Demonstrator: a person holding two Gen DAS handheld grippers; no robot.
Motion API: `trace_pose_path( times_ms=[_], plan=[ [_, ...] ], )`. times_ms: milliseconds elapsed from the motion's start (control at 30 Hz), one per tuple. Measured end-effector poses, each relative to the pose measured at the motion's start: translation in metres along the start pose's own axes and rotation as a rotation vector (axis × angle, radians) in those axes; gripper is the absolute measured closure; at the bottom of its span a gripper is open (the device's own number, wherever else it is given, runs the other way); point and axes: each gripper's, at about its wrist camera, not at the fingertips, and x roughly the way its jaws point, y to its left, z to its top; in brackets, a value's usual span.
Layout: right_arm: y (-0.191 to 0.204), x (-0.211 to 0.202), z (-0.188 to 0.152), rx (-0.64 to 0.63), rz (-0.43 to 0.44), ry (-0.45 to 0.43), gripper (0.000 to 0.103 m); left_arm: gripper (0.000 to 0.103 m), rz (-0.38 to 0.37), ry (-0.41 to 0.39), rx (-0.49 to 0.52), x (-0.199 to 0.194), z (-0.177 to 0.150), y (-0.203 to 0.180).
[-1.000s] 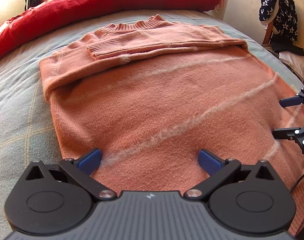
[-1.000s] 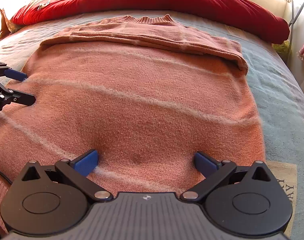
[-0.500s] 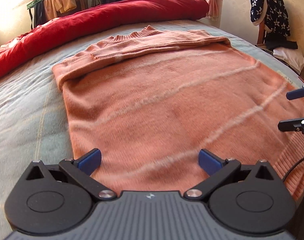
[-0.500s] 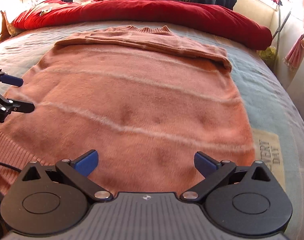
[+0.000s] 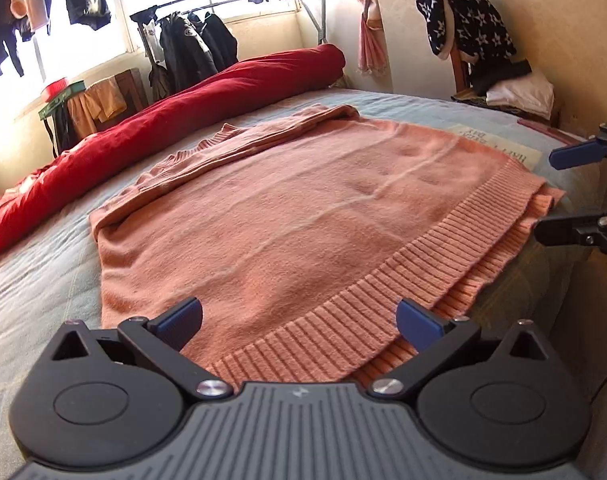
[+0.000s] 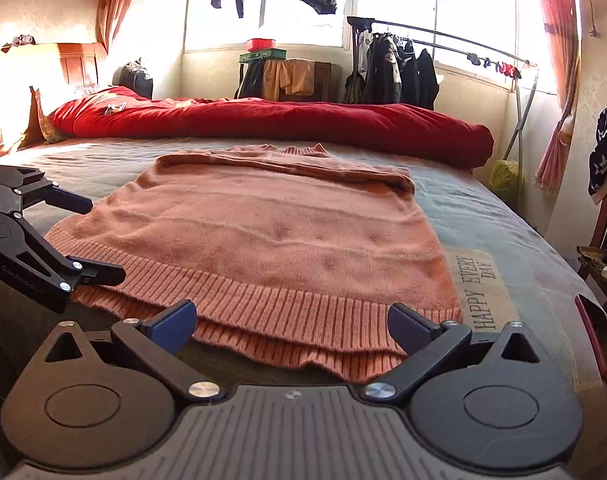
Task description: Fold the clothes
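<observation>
An orange knitted sweater [image 5: 287, 216] lies flat on the bed, sleeves folded across its chest near the collar, ribbed hem toward me. My left gripper [image 5: 299, 320] is open just short of the hem's left part, nothing between its blue pads. In the right wrist view the sweater [image 6: 263, 232] fills the middle, and my right gripper [image 6: 291, 324] is open at the hem's right part, holding nothing. Each gripper shows in the other's view: the right gripper [image 5: 575, 192] at the right edge, the left gripper [image 6: 87, 236] at the left edge.
A rolled red duvet [image 6: 287, 120] lies along the far side of the grey bed cover [image 6: 483, 216]. A chair with a star-patterned garment [image 5: 463, 24] stands at the right. A clothes rack [image 6: 399, 64] stands by the window. A red phone-like object [image 6: 599, 340] rests near the bed's right edge.
Both grippers have drawn back toward the near edge of the bed, from over the sweater's body to its ribbed hem, and tilted up so the room shows. Both stay open.
</observation>
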Motion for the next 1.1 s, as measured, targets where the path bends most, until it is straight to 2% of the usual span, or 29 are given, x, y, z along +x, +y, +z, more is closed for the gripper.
trace_pose_path(
  times_ms=[233, 467, 600, 767, 967, 1100],
  plan=[
    [-0.018, -0.004, -0.001, 0.043, 0.012, 0.025, 0.000, 0.001, 0.017, 0.046, 0.080, 0.015, 0.002, -0.025],
    [-0.016, 0.012, 0.012, -0.026, 0.074, 0.023, 0.000, 0.001, 0.004, 0.084, 0.121, 0.014, -0.001, -0.027],
    [-0.011, 0.022, 0.018, -0.047, 0.110, 0.025, 0.000, 0.000, 0.012, 0.081, 0.154, 0.014, 0.001, -0.025],
    [-0.005, 0.030, 0.022, -0.069, 0.157, 0.025, 0.000, 0.000, 0.058, 0.058, 0.184, 0.012, 0.013, -0.020],
    [0.006, 0.028, 0.026, -0.117, 0.276, 0.003, 0.000, 0.000, 0.071, 0.035, 0.133, 0.012, 0.028, -0.002],
    [0.017, 0.031, 0.031, -0.147, 0.427, 0.023, 0.000, 0.000, 0.084, 0.037, 0.123, 0.020, 0.032, 0.009]
  ],
)
